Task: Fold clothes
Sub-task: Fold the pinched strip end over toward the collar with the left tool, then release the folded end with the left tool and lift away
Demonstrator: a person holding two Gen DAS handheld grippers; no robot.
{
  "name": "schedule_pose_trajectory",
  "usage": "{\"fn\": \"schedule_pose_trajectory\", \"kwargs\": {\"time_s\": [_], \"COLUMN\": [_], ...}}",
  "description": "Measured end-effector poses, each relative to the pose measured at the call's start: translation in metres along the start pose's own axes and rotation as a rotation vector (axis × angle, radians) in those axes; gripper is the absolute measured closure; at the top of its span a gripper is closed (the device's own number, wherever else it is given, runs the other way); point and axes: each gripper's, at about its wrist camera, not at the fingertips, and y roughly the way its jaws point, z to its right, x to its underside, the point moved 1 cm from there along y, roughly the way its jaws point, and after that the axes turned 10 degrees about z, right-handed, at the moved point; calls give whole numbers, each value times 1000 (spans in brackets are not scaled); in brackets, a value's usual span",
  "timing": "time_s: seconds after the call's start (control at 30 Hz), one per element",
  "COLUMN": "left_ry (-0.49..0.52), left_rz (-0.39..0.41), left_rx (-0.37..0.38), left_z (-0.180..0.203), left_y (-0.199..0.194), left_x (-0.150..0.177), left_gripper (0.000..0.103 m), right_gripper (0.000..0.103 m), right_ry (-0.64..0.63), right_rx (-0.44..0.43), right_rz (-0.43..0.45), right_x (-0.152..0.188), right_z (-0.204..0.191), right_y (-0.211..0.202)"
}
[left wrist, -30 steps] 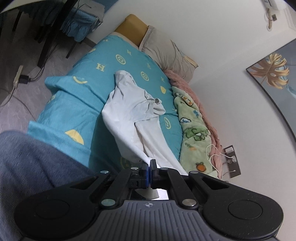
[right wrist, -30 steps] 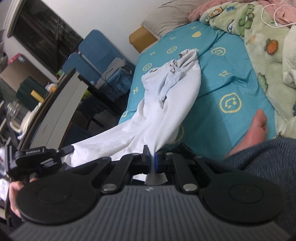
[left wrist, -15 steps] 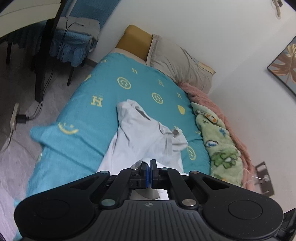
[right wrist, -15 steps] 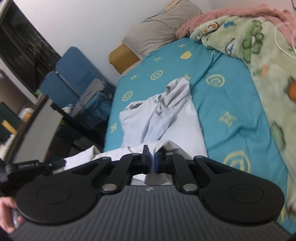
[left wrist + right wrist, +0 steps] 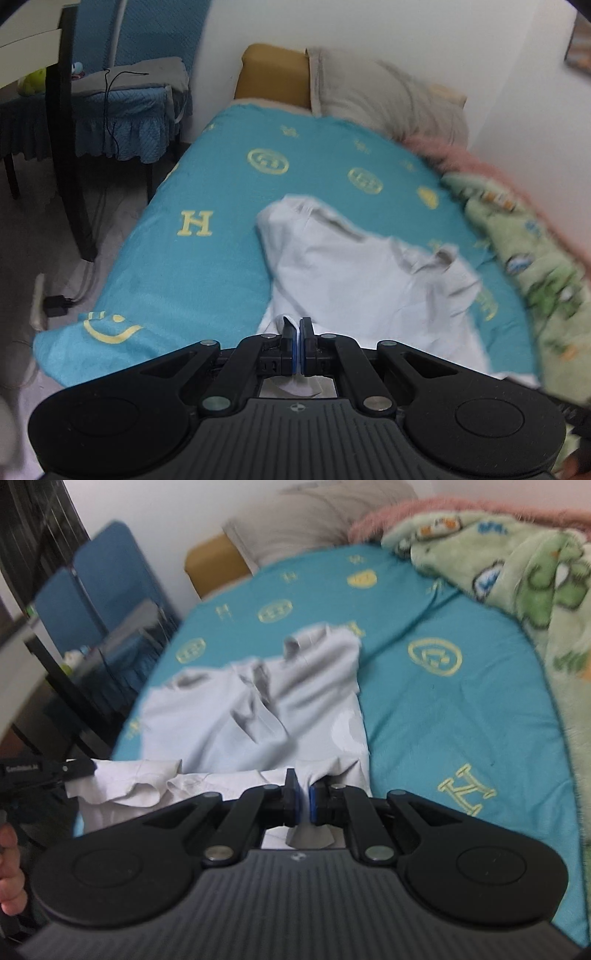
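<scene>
The white garment [image 5: 354, 273] lay spread on the teal bedsheet [image 5: 192, 258], its far part crumpled and its near edge lifted off the bed. The left gripper [image 5: 297, 334] was closed narrow on the left part of this near edge. The right gripper [image 5: 302, 797] pinched the right part of the same edge [image 5: 328, 764]. A green blanket [image 5: 517, 572] lay along the right side.

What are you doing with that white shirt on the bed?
A person is folding clothes with a gripper in each hand. The left gripper and the right gripper are each pinched shut on the near edge of the white shirt. The rest of the shirt lies rumpled on the blue bedsheet, not folded yet. A green blanket is bunched along the far side.
</scene>
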Motion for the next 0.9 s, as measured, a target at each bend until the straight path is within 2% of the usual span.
{"fn": "schedule_pose_trajectory", "kwargs": {"time_s": [0.1, 0.2, 0.23, 0.27, 0.3, 0.33, 0.37, 0.4, 0.43, 0.47, 0.57, 0.63, 0.77, 0.9], "left_ry": [23, 74, 84, 90, 97, 110, 122, 134, 145, 154, 178, 187, 204, 274], "left_rz": [-33, -39, -40, -41, -41, -31, -22, -12, -2, 12, 52, 69, 123, 207], "left_rx": [-15, -15, -15, -9, -4, -1, 2, 6, 9, 13, 24, 37, 56, 52], "left_z": [-3, -1, 0, 2, 3, 6, 9, 12, 14, 17, 24, 28, 32, 38], "left_y": [19, 20, 18, 13, 8, 0, -7, -15, -23, -33, -61, -79, -115, -148], "left_x": [15, 21, 21, 21, 21, 21, 21, 20, 20, 21, 25, 28, 37, 52], "left_gripper": [101, 95, 87, 75, 69, 60, 53, 50, 41, 34, 21, 20, 9, 4], "right_gripper": [92, 92, 92, 91, 89, 80, 60, 48, 28, 21, 22, 22, 22, 22], "right_ry": [-13, -26, -32, -37, -43, -48, -53, -59, -64, -70, -86, -97, -107, -106], "right_rx": [20, 22, 23, 24, 25, 26, 27, 28, 29, 30, 34, 36, 24, 1], "right_rz": [-37, -43, -29, -16, -2, 11, 25, 38, 52, 66, 106, 133, 185, 226], "right_x": [10, 12, 12, 12, 11, 11, 11, 10, 10, 10, 9, 8, 13, 22], "right_z": [1, 1, -1, -4, -6, -8, -11, -13, -15, -18, -25, -29, -37, -45], "right_y": [16, 17, 10, 3, -4, -11, -18, -25, -32, -38, -59, -73, -102, -129]}}
